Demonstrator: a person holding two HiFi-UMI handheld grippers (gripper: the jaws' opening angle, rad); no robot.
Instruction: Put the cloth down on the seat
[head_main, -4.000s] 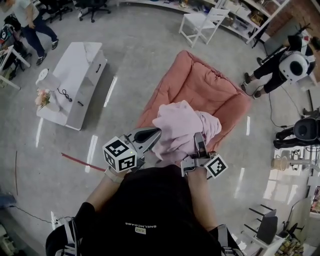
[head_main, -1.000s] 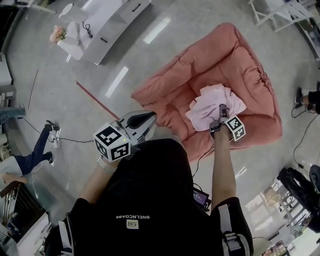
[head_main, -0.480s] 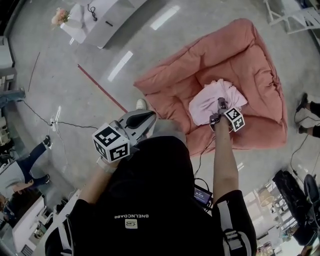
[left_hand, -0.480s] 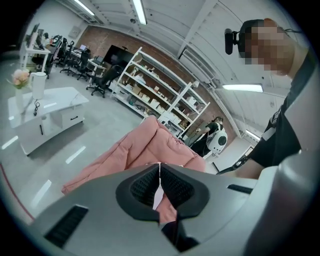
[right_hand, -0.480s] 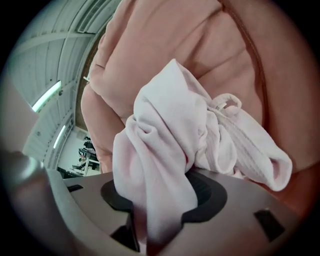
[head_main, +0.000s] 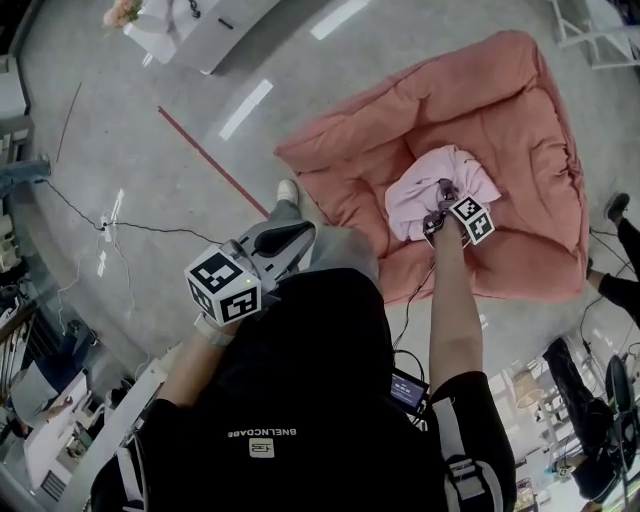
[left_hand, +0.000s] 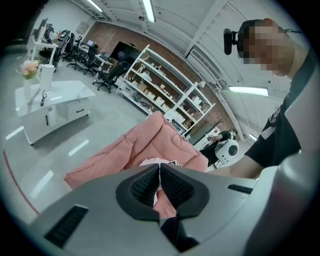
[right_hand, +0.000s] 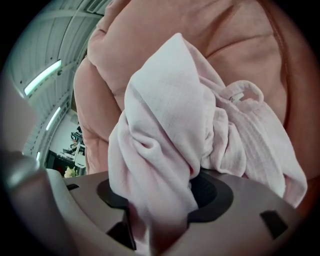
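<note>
While the pale pink cloth (head_main: 415, 195) sits bunched up in the dip of the salmon cushion seat (head_main: 500, 100), a fold of it is between the jaws of the right hand-held gripper (head_main: 441, 196). Those jaws have just been opening and stand wide, so there's no real pinch on the fabric (it just drapes through the gap). The left hand-held gripper (head_main: 296, 240) is well apart from the cloth, close to the person's body, jaws closed together with nothing in them. The seat's lying on the grey floor (head_main: 150, 200).
</note>
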